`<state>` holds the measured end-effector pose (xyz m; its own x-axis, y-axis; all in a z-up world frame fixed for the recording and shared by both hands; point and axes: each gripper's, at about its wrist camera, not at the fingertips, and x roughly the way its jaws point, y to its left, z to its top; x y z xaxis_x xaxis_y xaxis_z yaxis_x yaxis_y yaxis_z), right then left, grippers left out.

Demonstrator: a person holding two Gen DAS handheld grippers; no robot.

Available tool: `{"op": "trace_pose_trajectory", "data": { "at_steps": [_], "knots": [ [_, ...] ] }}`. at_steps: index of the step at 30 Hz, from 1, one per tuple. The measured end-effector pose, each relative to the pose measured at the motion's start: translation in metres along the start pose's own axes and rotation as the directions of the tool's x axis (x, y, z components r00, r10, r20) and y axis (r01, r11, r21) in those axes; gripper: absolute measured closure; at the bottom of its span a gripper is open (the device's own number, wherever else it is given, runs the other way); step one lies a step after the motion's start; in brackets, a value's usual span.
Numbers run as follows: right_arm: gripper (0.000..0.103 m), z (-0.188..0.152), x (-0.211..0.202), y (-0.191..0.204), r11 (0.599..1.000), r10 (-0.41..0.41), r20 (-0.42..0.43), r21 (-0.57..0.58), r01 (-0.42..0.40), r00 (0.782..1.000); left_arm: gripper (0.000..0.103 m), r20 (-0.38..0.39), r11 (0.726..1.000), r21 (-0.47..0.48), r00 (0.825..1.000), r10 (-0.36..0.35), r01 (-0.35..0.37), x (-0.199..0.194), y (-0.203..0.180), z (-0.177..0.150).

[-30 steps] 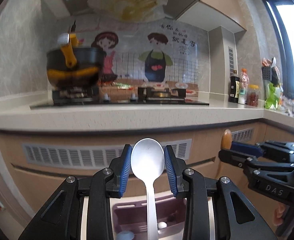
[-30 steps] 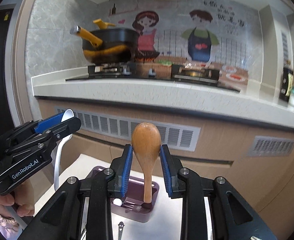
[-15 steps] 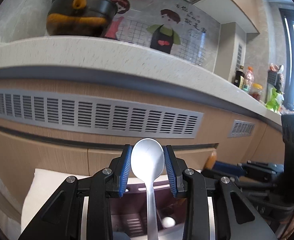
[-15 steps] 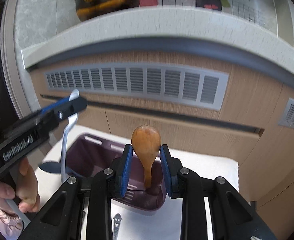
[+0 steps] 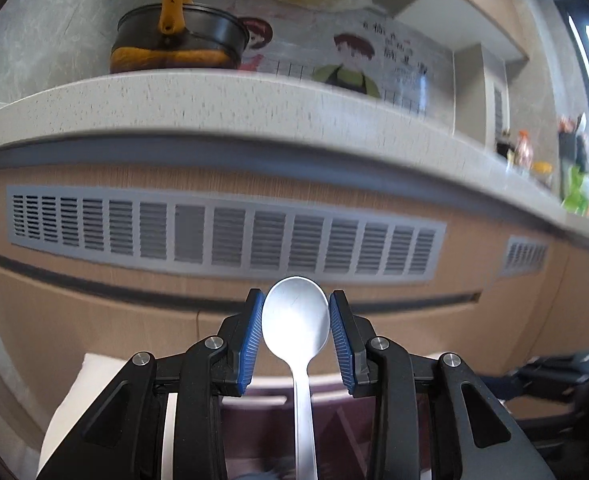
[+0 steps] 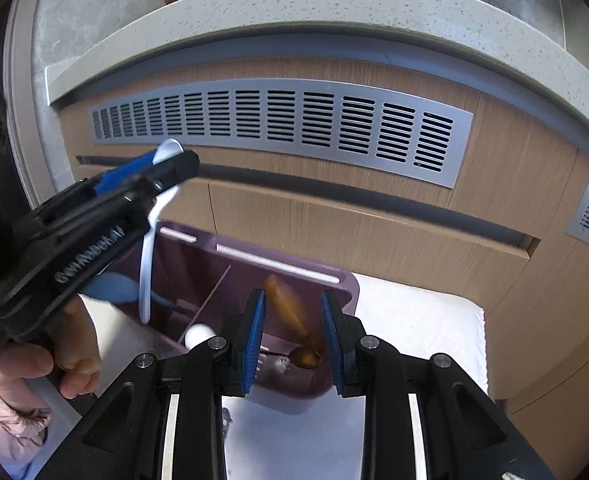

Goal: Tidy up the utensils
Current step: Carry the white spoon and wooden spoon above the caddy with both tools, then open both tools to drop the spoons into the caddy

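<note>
Gripping a metal spoon (image 5: 296, 320) by its bowl, the left gripper (image 5: 296, 300) has both blue pads pressed to it, the handle hanging below toward a purple utensil caddy (image 6: 348, 286). Between the right gripper's (image 6: 290, 298) parted pads, a blurred wooden spoon (image 6: 288, 312) leans tilted in the caddy's nearest compartment, touching neither pad. Under the caddy lies a white cloth (image 6: 418, 320).

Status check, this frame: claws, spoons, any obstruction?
Left claw clamped on metal spoon bowl, handle hanging over purple holder. Right claw pads apart; wooden spoon blurred, slanting loose into holder. Nothing blocking.
</note>
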<state>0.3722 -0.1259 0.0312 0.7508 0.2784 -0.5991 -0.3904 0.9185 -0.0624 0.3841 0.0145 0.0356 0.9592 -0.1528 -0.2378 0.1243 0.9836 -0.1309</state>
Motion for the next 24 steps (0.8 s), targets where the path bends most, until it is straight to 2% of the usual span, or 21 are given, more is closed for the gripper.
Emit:
{"op": "trace_pose_trajectory", "data": {
  "at_steps": [4,6,7,9,10,12,14,17,19,21,24],
  "knots": [
    [0.072,-0.007,-0.005,0.006,0.999,-0.003,0.006,-0.033,0.003,1.0,0.067,-0.043,1.0,-0.003,0.999,0.005,-0.005,-0.002,0.002,-0.016],
    [0.055,-0.01,-0.012,0.008,0.999,-0.005,0.021,-0.035,0.005,1.0,0.061,-0.059,1.0,0.004,0.998,0.011,-0.011,-0.006,0.002,-0.021],
    [0.05,-0.011,-0.014,0.008,0.999,-0.006,0.027,-0.035,0.007,1.0,0.056,-0.062,1.0,0.005,0.998,0.011,-0.011,-0.009,0.002,-0.02],
    [0.033,-0.013,-0.026,0.008,0.999,-0.027,0.054,-0.035,0.028,0.998,0.055,-0.077,1.0,0.005,0.997,0.001,-0.001,-0.016,0.002,-0.021],
    [0.03,-0.015,-0.032,0.009,0.998,-0.041,0.065,-0.037,0.044,0.997,0.055,-0.084,1.0,0.002,0.996,0.0,0.0,-0.021,0.003,-0.019],
    [0.014,-0.02,-0.047,0.011,0.995,-0.076,0.092,-0.052,0.081,0.993,0.054,-0.103,1.0,-0.022,0.995,-0.007,0.005,-0.035,0.007,-0.014],
    [0.006,-0.026,-0.058,0.016,0.992,-0.091,0.099,-0.08,0.099,0.991,0.048,-0.122,0.999,-0.05,0.993,-0.004,-0.002,-0.05,0.014,-0.011],
    [0.004,-0.038,-0.07,0.024,0.986,-0.097,0.077,-0.132,0.107,0.992,0.037,-0.167,0.996,-0.08,0.985,0.032,-0.046,-0.075,0.026,-0.012],
    [0.001,-0.048,-0.075,0.03,0.983,-0.075,0.041,-0.163,0.081,0.996,0.037,-0.202,0.994,-0.088,0.978,0.047,-0.066,-0.091,0.031,-0.018],
    [0.001,-0.058,-0.08,0.032,0.982,-0.044,0.014,-0.182,0.046,0.999,0.037,-0.242,0.993,-0.084,0.968,0.058,-0.08,-0.107,0.034,-0.028],
    [0.001,-0.079,-0.09,0.04,0.978,0.048,-0.041,-0.199,-0.055,0.998,0.035,-0.302,0.994,-0.063,0.951,0.064,-0.087,-0.129,0.034,-0.047]
  ]
}}
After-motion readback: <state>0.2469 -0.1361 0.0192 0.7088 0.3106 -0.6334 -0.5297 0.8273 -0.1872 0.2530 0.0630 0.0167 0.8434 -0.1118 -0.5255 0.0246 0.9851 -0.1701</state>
